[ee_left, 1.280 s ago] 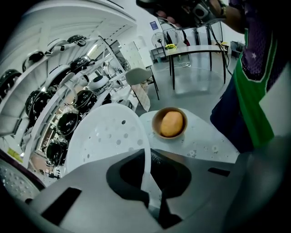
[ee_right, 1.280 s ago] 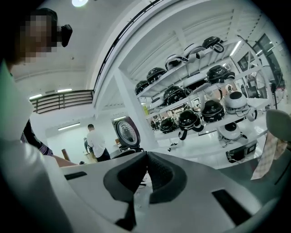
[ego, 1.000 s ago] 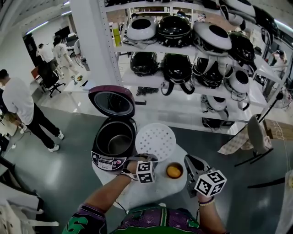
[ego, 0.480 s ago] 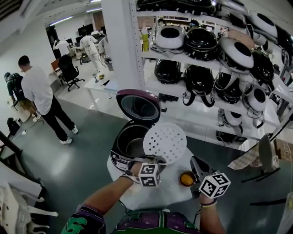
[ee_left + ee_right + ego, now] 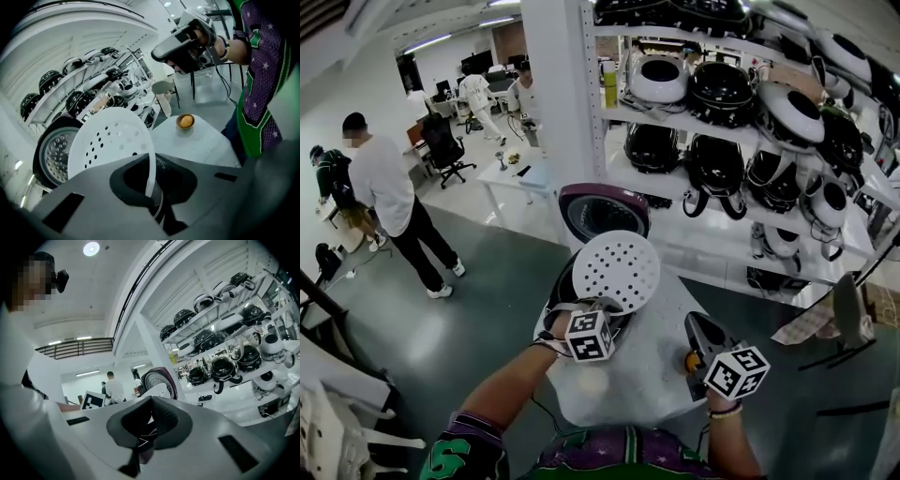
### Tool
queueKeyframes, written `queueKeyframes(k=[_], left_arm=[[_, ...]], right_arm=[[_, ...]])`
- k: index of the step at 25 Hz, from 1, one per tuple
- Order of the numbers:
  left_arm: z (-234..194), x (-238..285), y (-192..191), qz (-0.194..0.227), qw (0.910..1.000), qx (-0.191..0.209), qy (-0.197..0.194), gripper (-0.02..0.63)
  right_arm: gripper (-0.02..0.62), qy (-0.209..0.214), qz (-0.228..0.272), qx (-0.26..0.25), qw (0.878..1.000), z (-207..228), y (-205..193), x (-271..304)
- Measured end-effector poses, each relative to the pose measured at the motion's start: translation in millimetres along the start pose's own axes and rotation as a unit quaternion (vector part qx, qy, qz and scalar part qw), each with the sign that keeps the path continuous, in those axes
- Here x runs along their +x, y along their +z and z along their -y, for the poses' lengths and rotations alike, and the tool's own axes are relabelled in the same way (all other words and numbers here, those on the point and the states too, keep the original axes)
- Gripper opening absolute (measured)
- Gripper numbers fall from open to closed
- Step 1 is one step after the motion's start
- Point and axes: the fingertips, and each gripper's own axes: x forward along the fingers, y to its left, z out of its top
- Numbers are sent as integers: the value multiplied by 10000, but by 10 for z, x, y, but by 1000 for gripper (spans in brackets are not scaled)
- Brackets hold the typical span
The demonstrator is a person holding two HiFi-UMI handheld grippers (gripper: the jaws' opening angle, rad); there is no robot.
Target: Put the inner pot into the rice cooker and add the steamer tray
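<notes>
The white perforated steamer tray (image 5: 616,270) (image 5: 110,145) hangs tilted in the air, its rim pinched by my left gripper (image 5: 598,307) (image 5: 151,190), which is shut on it. The tray is over the open rice cooker (image 5: 560,292) and covers most of its bowl, so the inner pot is hidden. The cooker's purple lid (image 5: 602,212) (image 5: 54,152) (image 5: 159,379) stands up behind it. My right gripper (image 5: 698,330) (image 5: 140,439) is shut with nothing in it, raised to the right of the tray.
A small bowl with an orange thing (image 5: 186,121) sits on the round white table (image 5: 206,143). White shelves (image 5: 741,155) of black and white rice cookers stand behind. People (image 5: 384,202) stand at the far left on the grey floor.
My left gripper has lifted the steamer tray off the table and carried it left, over the cooker's opening. The right gripper has risen slightly and now hides most of the orange bowl.
</notes>
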Motion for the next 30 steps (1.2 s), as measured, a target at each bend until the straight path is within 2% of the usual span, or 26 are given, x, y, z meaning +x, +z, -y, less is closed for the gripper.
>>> queueKeyframes(k=[6, 16, 19, 23, 30], left_arm=[[-196, -105, -453, -75, 9997, -243, -51, 32], [-36, 137, -999, -346, 9973, -317, -562, 32], [59, 227, -1062, -352, 9958, -403, -743, 32], [95, 344, -1129, -445, 9949, -303, -852, 33], [132, 395, -1103, -467, 9932, -296, -1020, 35]], right_arm=[[6, -274, 48, -60, 9996, -194, -75, -3], [6, -884, 29, 21, 9961, -368, -334, -233], [6, -1078, 20, 76, 9941, -394, -428, -349], [6, -1280, 36, 139, 9917, -378, -509, -471], [6, -1418, -1, 179, 9897, -416, -624, -604]])
